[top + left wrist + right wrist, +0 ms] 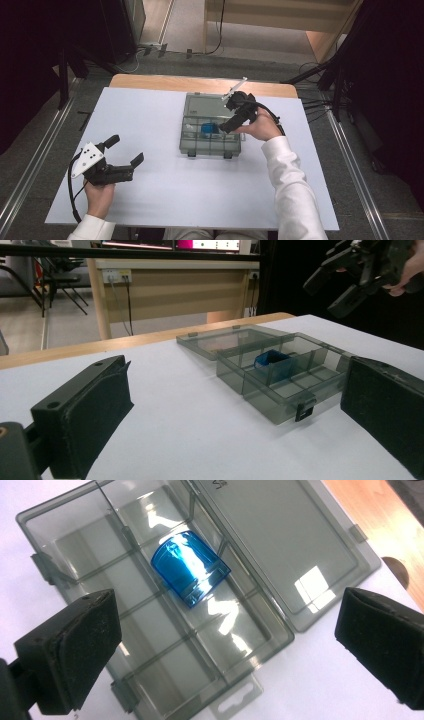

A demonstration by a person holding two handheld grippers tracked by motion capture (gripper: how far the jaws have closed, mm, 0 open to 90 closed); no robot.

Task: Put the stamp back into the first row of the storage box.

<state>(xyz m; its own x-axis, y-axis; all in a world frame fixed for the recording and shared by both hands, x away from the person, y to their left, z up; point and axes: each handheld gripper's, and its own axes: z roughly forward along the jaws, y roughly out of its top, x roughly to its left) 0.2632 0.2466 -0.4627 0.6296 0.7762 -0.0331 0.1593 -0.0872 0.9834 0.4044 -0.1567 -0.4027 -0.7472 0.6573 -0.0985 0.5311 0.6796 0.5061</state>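
Smoky grey compartment box [210, 131] lying open a little past the middle of the white table [150, 200], lid [295, 545] folded flat toward twelve o'clock, two latch tabs on the six o'clock edge. Blue translucent curved piece [190, 569] sitting in one of the middle compartments, up against the dividers, nothing touching it. Right gripper [234, 114] held in the air over the box's three o'clock end, pointing down toward the tray; jaws spread wide in the right gripper view, empty, blue piece between and beyond them. Left gripper [126, 150] low near the table at about eight o'clock from the box, well apart from it, jaws wide open with nothing between, aimed toward the box. Box and blue piece [272, 364] seen past its jaws in the left gripper view, the other gripper [340, 282] hanging above at upper right. White sleeves [295, 195] coming in from six o'clock. Bare wooden strip [200, 84] along the far edge.
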